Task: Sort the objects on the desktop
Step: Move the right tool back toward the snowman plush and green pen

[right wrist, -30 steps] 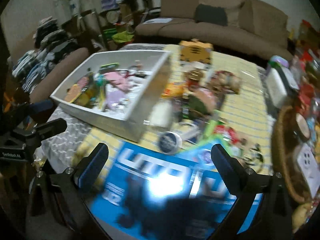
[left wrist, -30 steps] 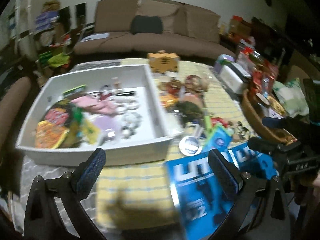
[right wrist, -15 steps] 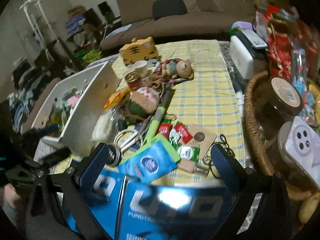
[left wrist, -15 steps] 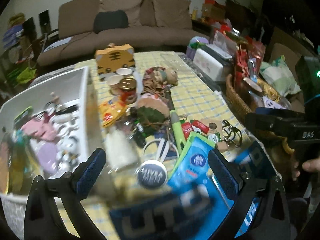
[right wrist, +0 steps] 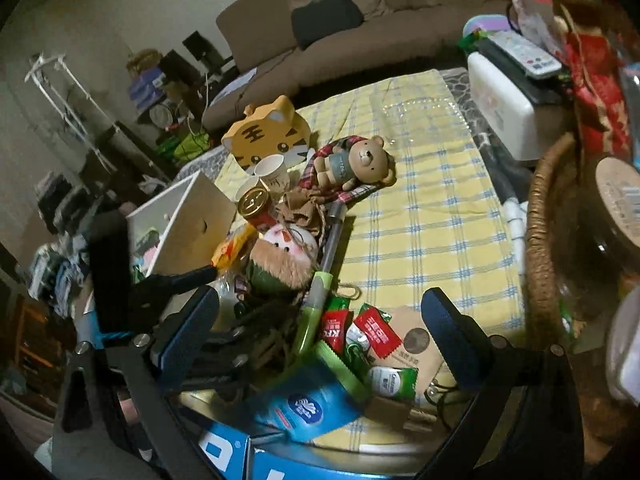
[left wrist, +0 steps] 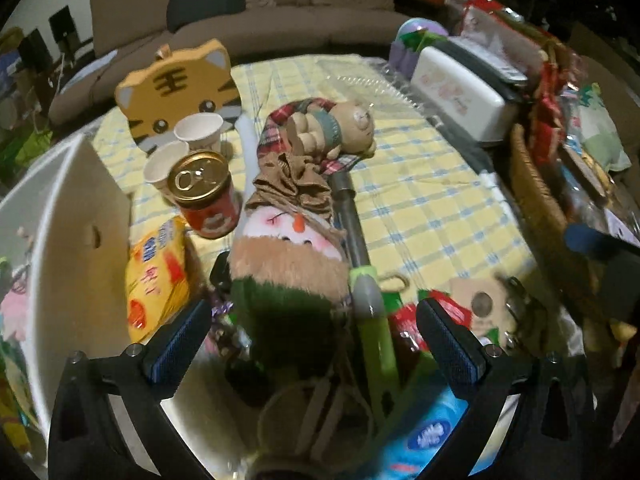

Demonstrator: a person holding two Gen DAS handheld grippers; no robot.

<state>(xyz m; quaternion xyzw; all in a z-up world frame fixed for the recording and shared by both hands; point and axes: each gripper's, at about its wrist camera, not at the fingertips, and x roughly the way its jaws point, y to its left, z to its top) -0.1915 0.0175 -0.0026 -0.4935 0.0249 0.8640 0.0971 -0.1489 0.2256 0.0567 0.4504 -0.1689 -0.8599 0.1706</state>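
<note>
Left wrist view: left claw [left wrist: 312,344] spread wide, empty; snowman plush [left wrist: 288,256] framed between fingers, dead ahead, long axis pointing away along claw line.

Right wrist view: right claw [right wrist: 324,336] wide, empty; snowman plush [right wrist: 282,260] offset ahead-left on tabletop [right wrist: 432,240], left claw nearer.

1. You have 2 grippers in view: the left gripper [left wrist: 312,344] and the right gripper [right wrist: 320,330].
2. 1 white bin [left wrist: 76,216] sits on the left.
3. 2 paper cups [left wrist: 199,130] stand in front of 1 tiger-face box [left wrist: 176,80].
4. 1 gold-lidded can [left wrist: 206,196] is there.
5. 2 soft toys: 1 bear [right wrist: 360,164] and 1 snowman doll [left wrist: 288,256].
6. 1 yellow snack packet [left wrist: 158,280].
7. 2 red sachets [right wrist: 360,330], possibly more beneath; the pile is blurred.
8. 1 blue wipes pack [right wrist: 308,404].
9. 1 wicker basket [right wrist: 540,240] on the right.
</note>
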